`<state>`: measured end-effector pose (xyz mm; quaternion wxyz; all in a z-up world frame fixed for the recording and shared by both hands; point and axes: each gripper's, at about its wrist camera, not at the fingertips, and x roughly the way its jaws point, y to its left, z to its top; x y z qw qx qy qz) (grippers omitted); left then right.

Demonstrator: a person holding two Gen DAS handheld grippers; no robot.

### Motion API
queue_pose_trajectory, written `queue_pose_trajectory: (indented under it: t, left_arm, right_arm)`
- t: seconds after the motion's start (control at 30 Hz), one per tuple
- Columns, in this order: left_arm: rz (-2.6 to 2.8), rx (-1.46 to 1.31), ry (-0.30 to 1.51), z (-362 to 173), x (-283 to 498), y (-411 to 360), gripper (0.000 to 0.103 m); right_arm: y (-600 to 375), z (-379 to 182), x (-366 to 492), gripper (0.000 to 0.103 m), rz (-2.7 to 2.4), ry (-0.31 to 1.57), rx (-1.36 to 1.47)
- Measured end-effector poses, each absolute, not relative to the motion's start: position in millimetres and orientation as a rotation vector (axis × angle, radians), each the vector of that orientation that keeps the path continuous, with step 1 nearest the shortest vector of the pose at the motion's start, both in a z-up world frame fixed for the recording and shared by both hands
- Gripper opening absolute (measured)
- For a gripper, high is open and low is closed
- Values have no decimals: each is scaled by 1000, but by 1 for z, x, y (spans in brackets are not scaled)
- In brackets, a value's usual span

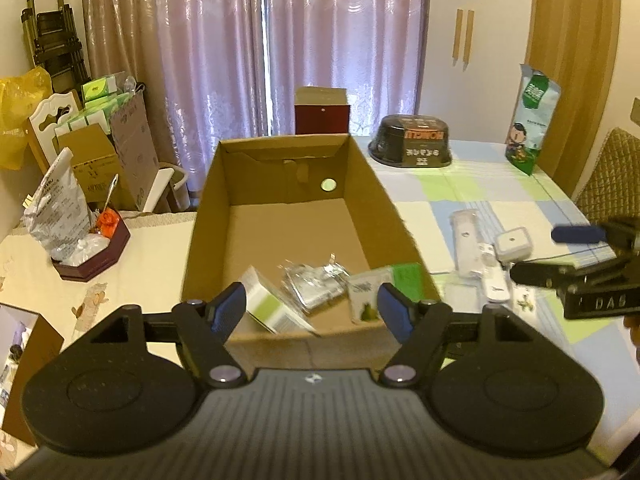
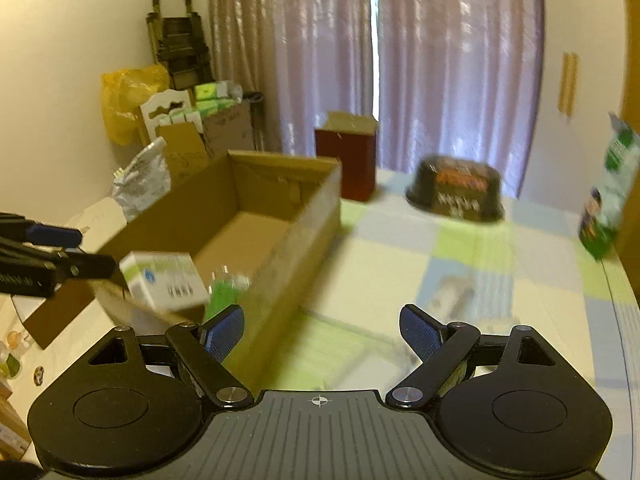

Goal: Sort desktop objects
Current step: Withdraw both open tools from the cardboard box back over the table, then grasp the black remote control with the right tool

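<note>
Three things are already in my cardboard box [image 1: 296, 216], and both my left tongs [image 1: 311, 306] and right tongs [image 2: 322, 330] are wide open holding nothing. Next step I reckon: swing right for the white gadgets [image 1: 486, 256] on the counter [image 1: 440, 200].

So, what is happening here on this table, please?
A person holds two grippers and is sorting small things into a cardboard box. Both the left gripper and the right gripper are open and hold nothing. The box already contains a white and green carton, a clear wrapper and a green packet. Some small white items wait on the checked tablecloth beside it.
</note>
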<state>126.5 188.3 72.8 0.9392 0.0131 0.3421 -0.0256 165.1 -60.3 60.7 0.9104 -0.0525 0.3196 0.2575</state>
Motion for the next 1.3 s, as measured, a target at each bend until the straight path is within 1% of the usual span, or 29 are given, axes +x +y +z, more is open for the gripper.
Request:
queue_pose_trajectory:
  t: [0.17,0.4,0.57,0.7,0.9,1.3]
  left_arm:
    - [-77,15,700,71,102,169,77]
    - [-135,22,713,66,76,132,93]
    - [-166,25,726,58,67,106,99]
    - [-191,33,742,50,63,88,102]
    - [-221,50,773,40,64,69,102]
    - [-236,62,826,17,79,60,102]
  right_arm:
    - [-93,47,135,87,492,709,-96]
    - [-135,32,100,88,446,762,-68]
    - [-157,23,85,88,439,770,-95]
    - [-171,17,82,88,429,780,-96]
    - [-177,4,84,87,474,794,-139]
    - [-172,-42,130,87,631,866,-274]
